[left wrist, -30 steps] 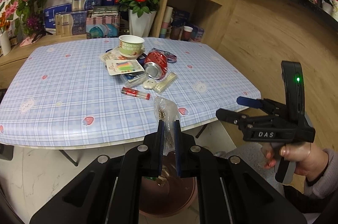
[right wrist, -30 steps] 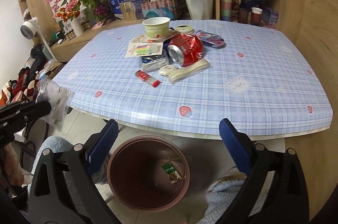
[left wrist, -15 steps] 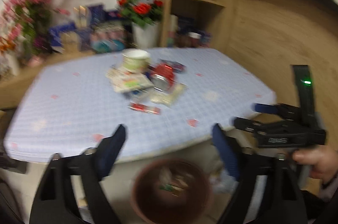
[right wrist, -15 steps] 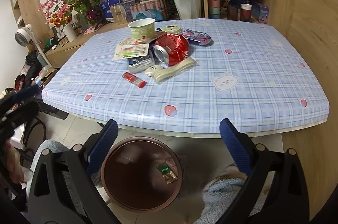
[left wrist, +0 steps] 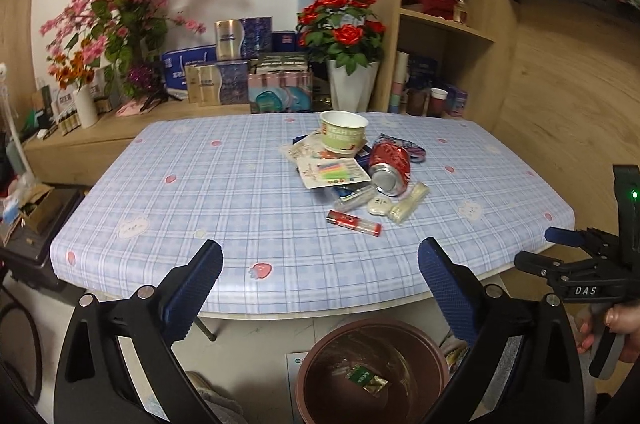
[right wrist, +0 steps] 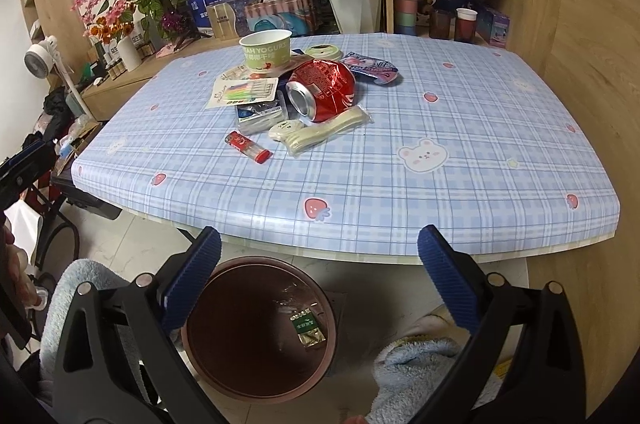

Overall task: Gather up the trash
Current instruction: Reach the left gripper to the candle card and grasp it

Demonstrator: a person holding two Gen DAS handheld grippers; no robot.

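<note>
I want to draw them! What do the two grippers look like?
Both are black plastic frames with silver bolts and ribbed blue pads on the fingers. The right gripper, seen side-on, says DAS in white and has a green light.

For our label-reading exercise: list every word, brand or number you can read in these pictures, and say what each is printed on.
"YOGURT", with partly legible letters before it: pale green paper cup.
"DAS": black right hand-held gripper, on its body.
Crushed red drink can, red-capped lighter, candle card, boxes behind the table, green packet in the brown bin: print too small or blurred.
</note>
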